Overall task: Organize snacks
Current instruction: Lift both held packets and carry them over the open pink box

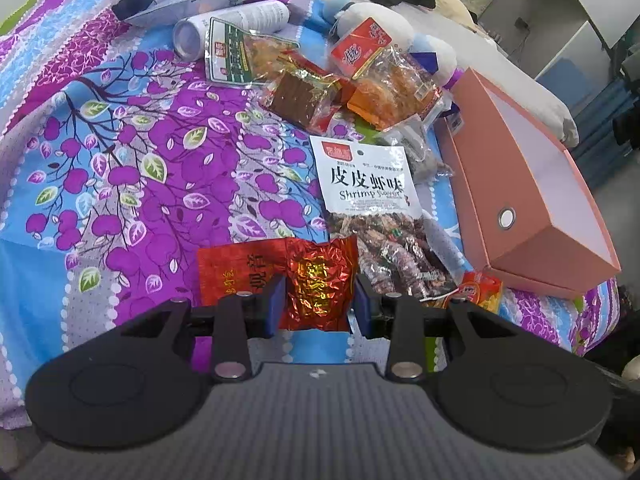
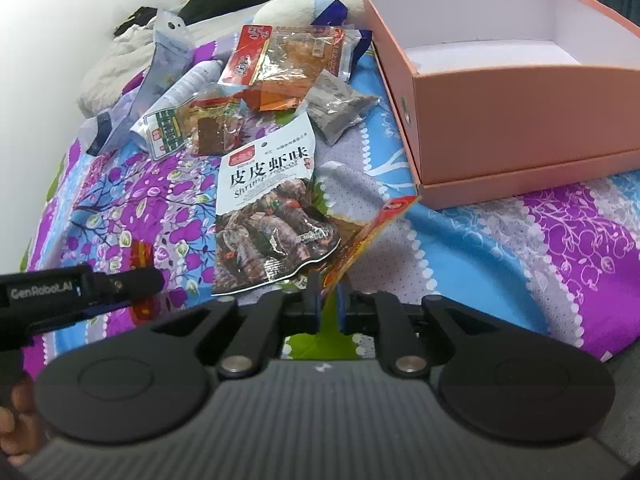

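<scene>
- My left tool (image 1: 320, 304) pinches a red foil packet (image 1: 308, 280) between its blue pads. Only the packet's near half sits between them, and the rest sticks out to the left over the bed (image 1: 120, 168).
- The crinkled foil looks slippery to me. If I swing fast toward the box, I judge the packet could twist or slide out of the pads.
- My right tool (image 2: 328, 304) has its pads nearly pressed together on the lower corner of an orange and yellow packet (image 2: 360, 240). The packet stands tilted up and away from the pads.
- That corner grip looks thin. I think the packet could pivot, flop down or tear free.
- The orange packet touches the shrimp flavour bag (image 2: 268, 208), which lies flat just to its left. Lifting carelessly could drag that bag along.
- The open pink box (image 2: 500, 92) lies toward the bed's right side, apparently with nothing in it yet. Its near wall stands tall, so a low carry could knock a packet against the wall.
- The two tools sit near each other, so moving both at once toward the box risks a collision.
- More snacks lie heaped toward the far side of the bed, next to a white canister (image 1: 228, 26).
</scene>
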